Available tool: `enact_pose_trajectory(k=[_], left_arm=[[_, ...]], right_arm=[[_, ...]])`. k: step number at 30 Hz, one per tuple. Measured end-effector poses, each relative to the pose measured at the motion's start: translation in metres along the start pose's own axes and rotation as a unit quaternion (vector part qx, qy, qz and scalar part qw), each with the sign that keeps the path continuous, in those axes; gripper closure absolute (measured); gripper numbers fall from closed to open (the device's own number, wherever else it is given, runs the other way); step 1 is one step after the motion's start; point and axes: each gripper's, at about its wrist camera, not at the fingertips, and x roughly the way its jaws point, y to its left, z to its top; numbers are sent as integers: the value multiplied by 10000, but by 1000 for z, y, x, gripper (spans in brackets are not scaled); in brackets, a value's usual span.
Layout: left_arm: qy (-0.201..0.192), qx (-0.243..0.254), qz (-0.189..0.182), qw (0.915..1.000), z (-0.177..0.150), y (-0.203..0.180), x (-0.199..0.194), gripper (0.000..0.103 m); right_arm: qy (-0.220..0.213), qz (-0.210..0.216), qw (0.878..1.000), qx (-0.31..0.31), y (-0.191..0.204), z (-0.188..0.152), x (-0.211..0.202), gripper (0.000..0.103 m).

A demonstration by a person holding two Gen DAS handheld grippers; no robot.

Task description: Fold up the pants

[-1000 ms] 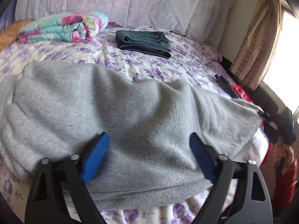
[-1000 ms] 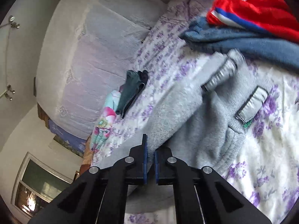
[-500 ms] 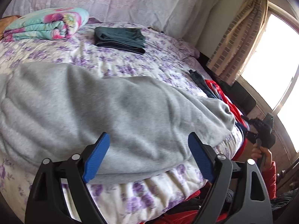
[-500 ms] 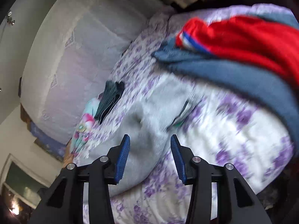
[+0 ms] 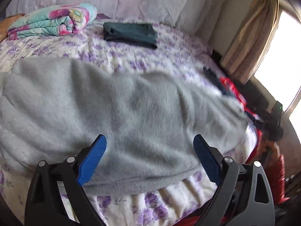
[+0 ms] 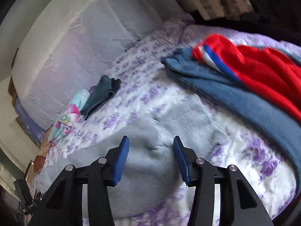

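We see the gray pants (image 5: 120, 103) lying flat on the bed (image 5: 150, 203), spread wide across the flowery sheet. Our left tool (image 5: 149, 158) hangs over the near edge of the pants with its blue fingers (image 5: 92, 160) far apart and nothing between them. Our right tool (image 6: 151, 158) is over the pants too, its fingers apart and holding nothing.

In the left view, a folded dark green cloth (image 5: 130, 33) lies on the bed at 12 o'clock. A rolled flowery blanket (image 5: 52, 21) sits at 10 o'clock, near the pillows (image 5: 150, 1). In the right view, a blue cloth (image 6: 235, 94) lies at 2 o'clock, just beside the pants. A red cloth (image 6: 263, 66) lies on top of the blue one.
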Motion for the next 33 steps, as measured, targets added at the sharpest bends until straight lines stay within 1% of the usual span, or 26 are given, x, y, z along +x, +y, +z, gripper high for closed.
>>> enact_pose_trajectory(k=[1, 2, 3, 4, 5, 6, 7, 8, 9, 10, 12, 13, 15, 16, 18, 19, 20, 21, 24, 27, 29, 30, 31, 32, 33], left_arm=[[-113, -46, -11, 9999, 4, 3, -3, 9], [-163, -67, 81, 9998, 7, 7, -1, 7], [-96, -93, 212, 9997, 7, 12, 7, 7], [53, -132, 381, 9992, 3, 17, 20, 7], [97, -50, 504, 9987, -2, 18, 27, 7], [-27, 394, 803, 9960, -12, 7, 30, 7], [-84, 689, 1017, 9924, -18, -2, 31, 7], [-100, 1022, 1306, 9861, -26, -11, 35, 7], [-158, 1150, 1430, 9829, -31, -15, 35, 6], [-199, 1115, 1358, 9842, -32, -13, 33, 6], [-222, 957, 1086, 9892, -29, -5, 29, 6], [-251, 879, 942, 9913, -27, -1, 28, 6], [-284, 882, 899, 9916, -26, 0, 27, 6], [-288, 920, 925, 9910, -27, -2, 27, 6], [-310, 936, 910, 9910, -27, -2, 28, 5], [-319, 919, 884, 9913, -27, -1, 27, 5], [-330, 897, 847, 9918, -26, 0, 27, 5], [-336, 886, 828, 9921, -26, 0, 27, 5], [-355, 882, 821, 9921, -27, 0, 26, 5], [-360, 887, 824, 9920, -28, -1, 24, 5], [-360, 889, 826, 9920, -28, -1, 24, 5], [-363, 890, 824, 9920, -28, -1, 24, 5], [-370, 890, 821, 9920, -28, -1, 24, 5], [-375, 889, 820, 9920, -28, -1, 23, 5], [-345, 856, 820, 9923, -28, -2, 23, 5]], right_arm=[[129, 195, 9993, -297, 20, 4, 7, 52], [308, 429, 9968, -606, 44, 9, 21, 52], [477, 584, 9934, -870, 65, 12, 38, 50], [618, 651, 9899, -1095, 84, 14, 53, 49], [779, 682, 9844, -1421, 109, 17, 74, 49], [919, 686, 9783, -1723, 130, 17, 95, 49], [1050, 690, 9727, -1953, 149, 17, 114, 46], [1246, 709, 9655, -2173, 171, 17, 138, 46], [1392, 731, 9608, -2283, 187, 14, 153, 45], [1557, 771, 9554, -2390, 203, 11, 174, 45], [1866, 917, 9439, -2564, 230, -4, 197, 45], [2055, 1022, 9363, -2658, 240, -14, 207, 45], [2318, 1215, 9195, -2932, 259, -41, 207, 45], [2295, 1236, 9142, -3104, 263, -52, 197, 45], [2026, 1205, 9027, -3599, 269, -77, 168, 45], [1999, 1245, 8980, -3717, 268, -86, 158, 44], [1997, 1258, 8948, -3790, 267, -93, 149, 44], [2009, 1278, 8943, -3788, 264, -97, 143, 43], [2088, 1328, 8976, -3649, 255, -97, 136, 43], [2179, 1389, 8996, -3521, 256, -96, 133, 40], [2368, 1634, 8971, -3354, 255, -94, 132, 35], [2496, 1860, 8940, -3224, 255, -91, 132, 27], [2669, 2108, 8901, -3035, 255, -84, 134, 23], [2808, 2209, 8875, -2912, 255, -79, 138, 22], [3045, 2360, 8814, -2732, 255, -72, 148, 19]])
